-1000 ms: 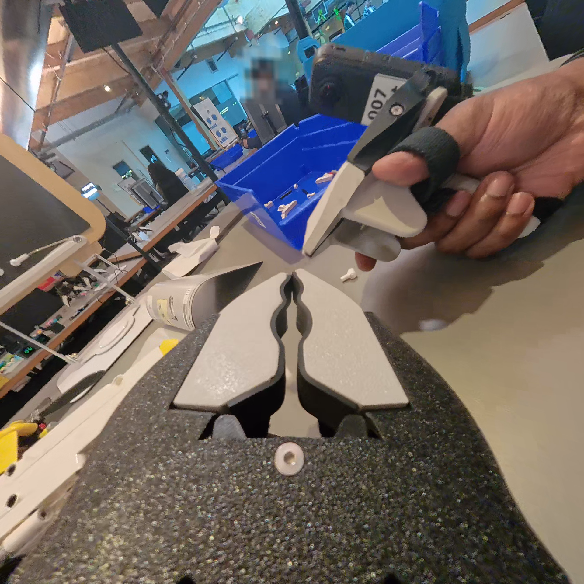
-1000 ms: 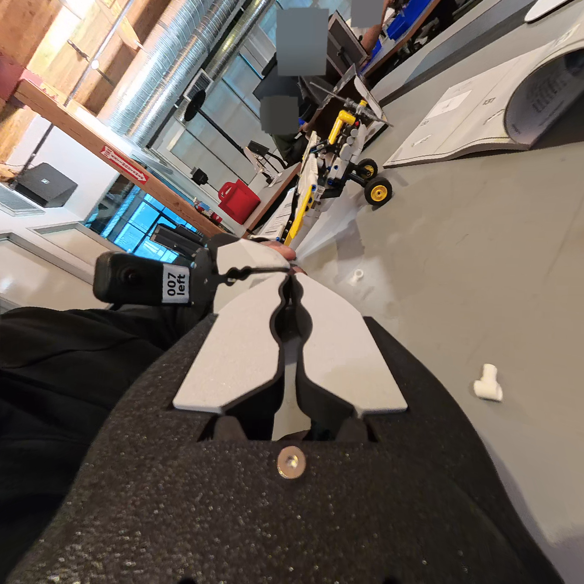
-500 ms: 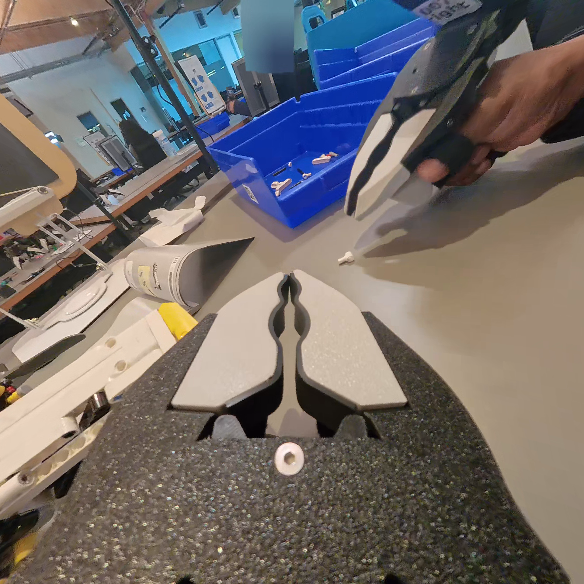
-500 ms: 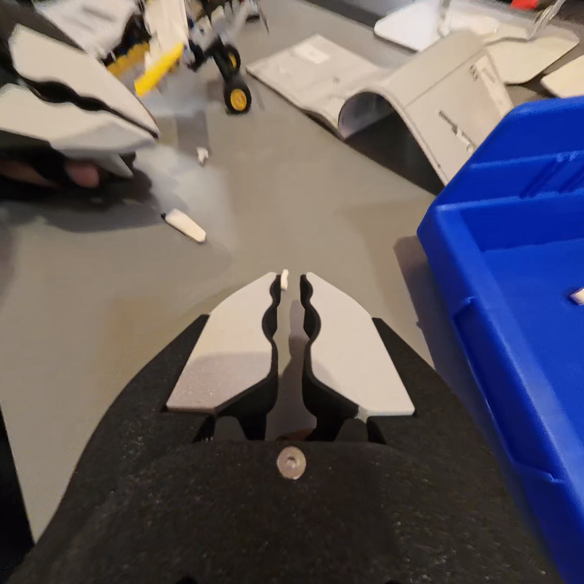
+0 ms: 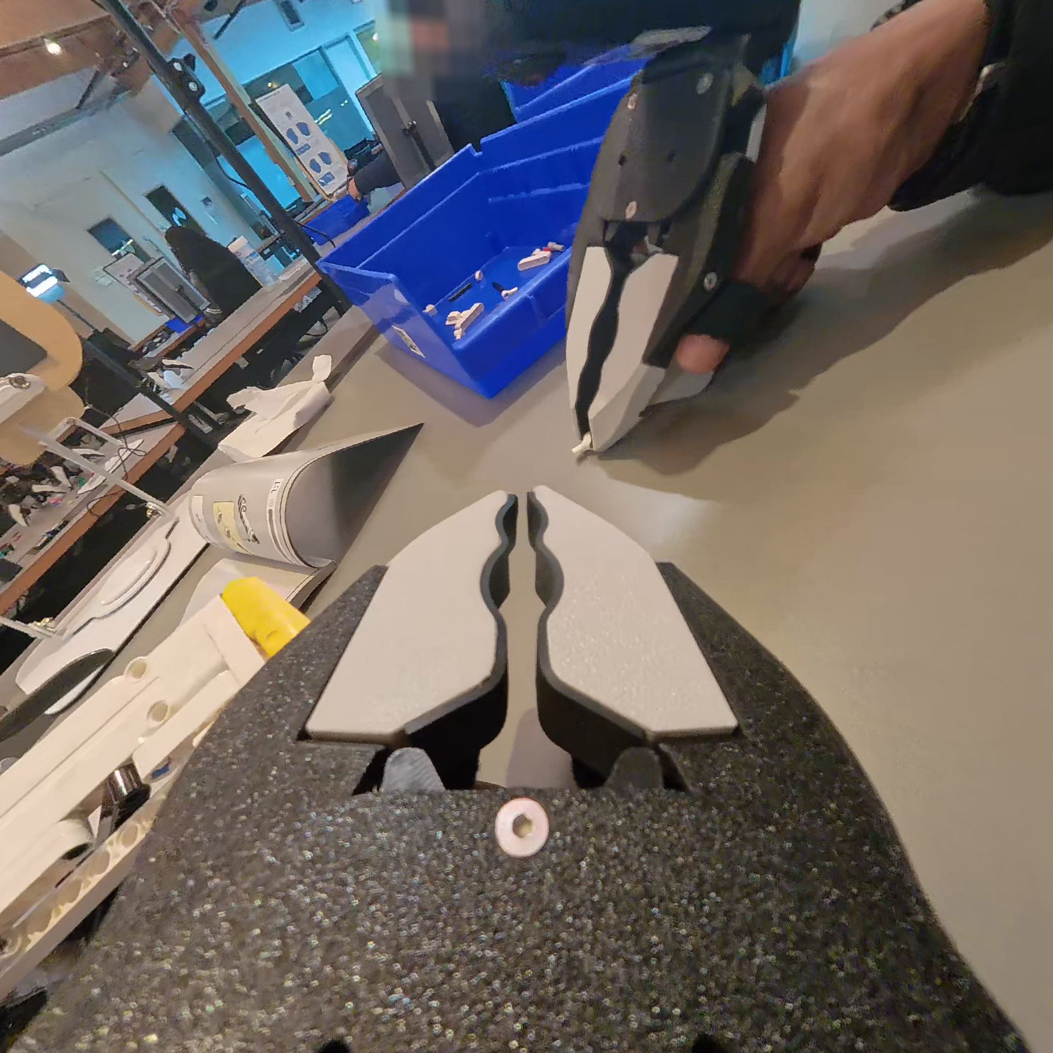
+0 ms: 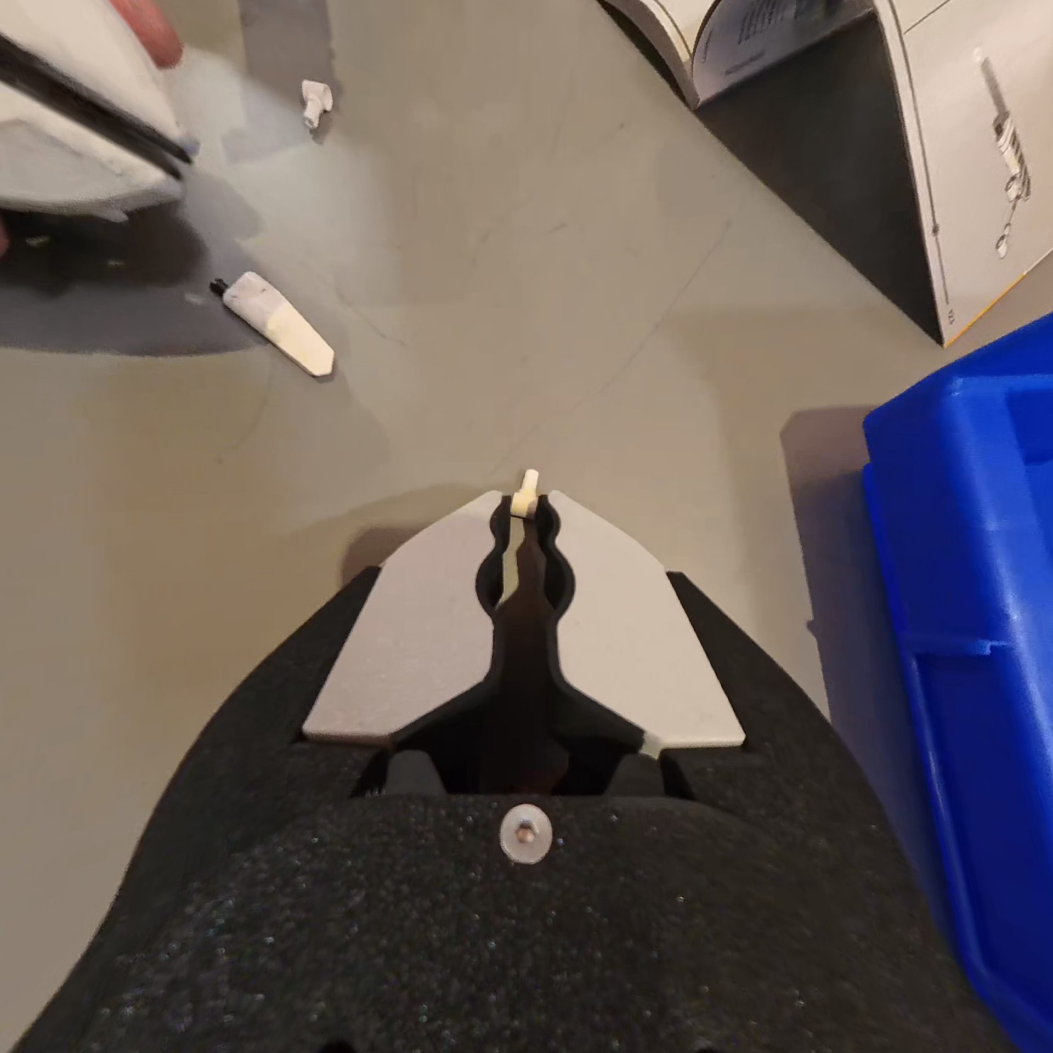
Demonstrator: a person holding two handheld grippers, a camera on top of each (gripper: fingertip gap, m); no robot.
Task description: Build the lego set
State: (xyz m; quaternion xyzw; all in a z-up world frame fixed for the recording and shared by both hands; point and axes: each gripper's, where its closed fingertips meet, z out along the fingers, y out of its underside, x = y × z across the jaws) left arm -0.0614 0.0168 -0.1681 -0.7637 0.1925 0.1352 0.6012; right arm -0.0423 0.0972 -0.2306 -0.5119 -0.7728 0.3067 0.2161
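On the grey tabletop (image 6: 513,256), starting at the left, a white toy-brick model with a yellow block (image 5: 259,612) lies beside a curled grey instruction booklet (image 5: 296,507). Next to them the left gripper (image 5: 521,498) hovers above bare table, its grey fingers drawn almost together with only a thin slit between the tips and nothing in it. A flat white pointed plastic piece (image 6: 279,325) and a small white connector (image 6: 315,100) lie loose nearby. Further right, the right gripper (image 6: 524,501), tip down at the table, pinches a tiny white plastic peg (image 6: 525,496) between its fingertips. A blue plastic bin (image 5: 484,273) holding small white parts stands just beside it.
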